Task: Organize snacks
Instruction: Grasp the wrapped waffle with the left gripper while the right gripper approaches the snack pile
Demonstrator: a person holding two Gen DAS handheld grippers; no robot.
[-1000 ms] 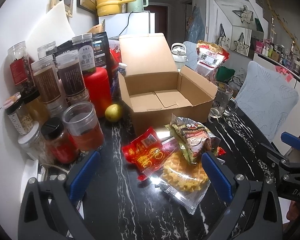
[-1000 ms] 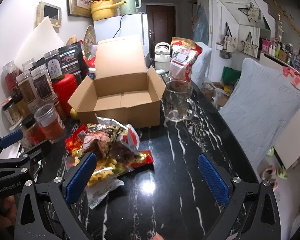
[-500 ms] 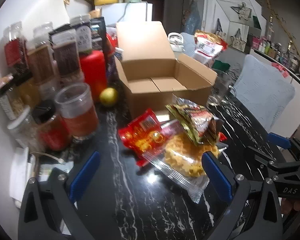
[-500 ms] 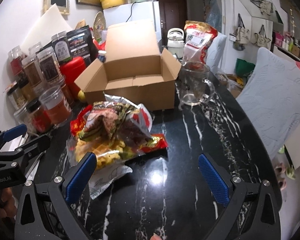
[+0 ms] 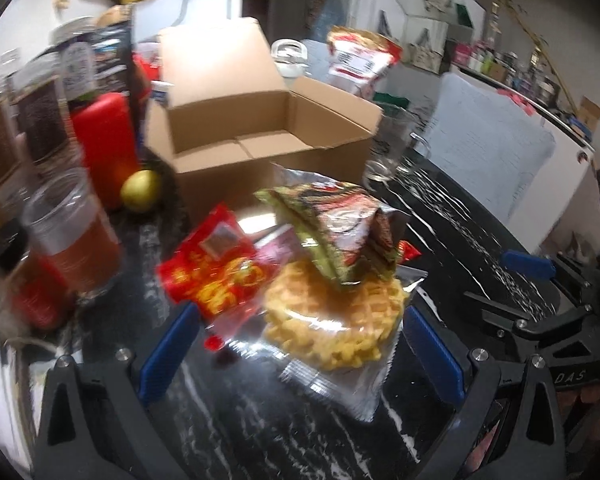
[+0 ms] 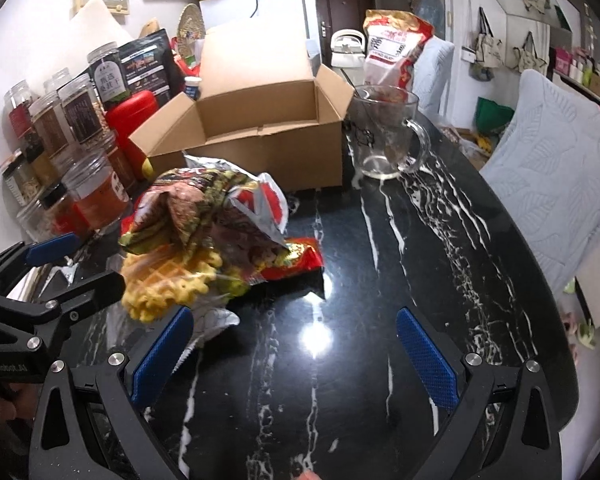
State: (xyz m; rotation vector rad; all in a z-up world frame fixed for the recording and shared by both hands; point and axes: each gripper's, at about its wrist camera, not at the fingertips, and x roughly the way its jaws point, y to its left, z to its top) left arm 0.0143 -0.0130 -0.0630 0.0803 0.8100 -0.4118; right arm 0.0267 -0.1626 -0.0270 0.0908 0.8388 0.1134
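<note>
Left tongs (image 5: 300, 344): blue pads apart, nothing between them, poised low at the near edge of the snack pile. Right tongs (image 6: 292, 352): pads likewise apart and empty, over bare black marble desk (image 6: 420, 248) to the right of the pile.

Item 1, waffle packet (image 5: 332, 320): clear wrapper, lowest in the pile, lying on the desk between the left pads. Risk: slick film may slide out of a shallow pinch; a hard squeeze would probably crack the waffles.

Item 2, green-and-red foil snack bag (image 5: 340, 232): rests tilted on top of the waffle packet. Risk: lifting the packet beneath it would likely tip it off.

Item 3, red snack packet (image 5: 208, 272): lies beside the waffles, its edge partly under the pile; may drag along.

Item 4, cardboard box (image 5: 260, 136): open, empty, just behind the pile; presumed destination.

Surrounds: lidded jar of orange-red contents (image 5: 72, 232) and lemon (image 5: 140, 190) to the left, glass mug (image 6: 384, 136) right of the box. Risk: a wide swing toward the box could knock any of them. Left view is blurred, so fine contact cannot be judged.
</note>
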